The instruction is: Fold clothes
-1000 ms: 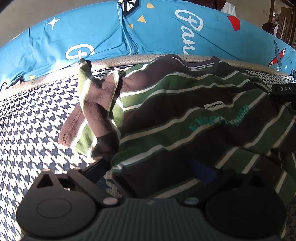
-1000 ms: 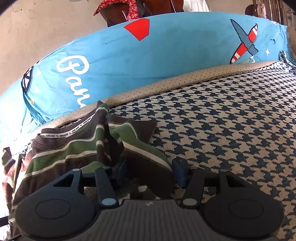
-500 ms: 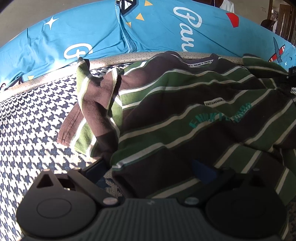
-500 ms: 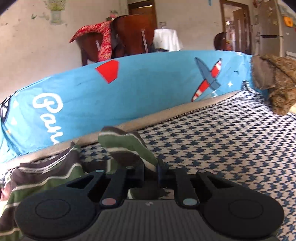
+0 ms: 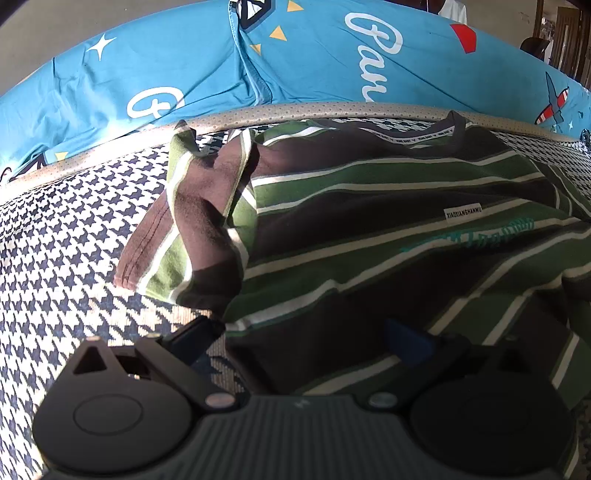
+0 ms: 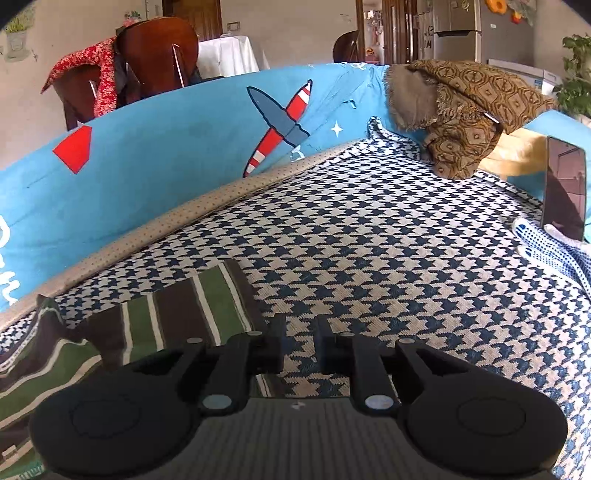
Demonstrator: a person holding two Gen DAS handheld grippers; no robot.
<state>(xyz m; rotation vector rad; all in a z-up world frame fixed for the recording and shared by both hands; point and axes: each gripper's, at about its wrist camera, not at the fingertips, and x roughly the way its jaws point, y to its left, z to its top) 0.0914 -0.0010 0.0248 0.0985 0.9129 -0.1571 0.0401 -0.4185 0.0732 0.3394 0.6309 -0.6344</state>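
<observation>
L gripper [image 5: 306, 338]: fingers wide apart, low over the shirt [image 5: 388, 236]. L finger [image 5: 195, 338] sits just off the shirt's edge over the cover [image 5: 55, 258]; R finger tip [image 5: 404, 341], blue, lies over the striped cloth. The hem corner sits between them, but nothing is clamped. Shirt spreads ahead of and to the R of the fingers: green/brown/white stripes, collar at the far end near the beige edging [image 5: 295, 110], white label [image 5: 463, 213] ahead-right, teal print just past it. L sleeve [image 5: 192, 229] is bunched and folded over, ahead of the L finger. Blue printed sheet [image 5: 184, 66] rises behind it all.

R gripper [image 6: 299, 347]: fingers only slightly apart, narrow gap w/ bare cover showing through; nothing held. R sleeve [image 6: 184, 314] lies flat just ahead-left of the L finger, its edge right by that fingertip; can't tell if touching. More shirt body to the far L, partly under the gripper housing. Ahead and R of the fingers is open houndstooth cover. Far ahead-right: brown patterned blanket [image 6: 461, 110] heaped vs the blue sheet. Far R: phone [image 6: 565, 188] propped upright, w/ a dotted white-blue cloth [image 6: 546, 254] at its foot. Background: wooden chairs [image 6: 155, 51] w/ red cloth, fridge [image 6: 465, 33].
</observation>
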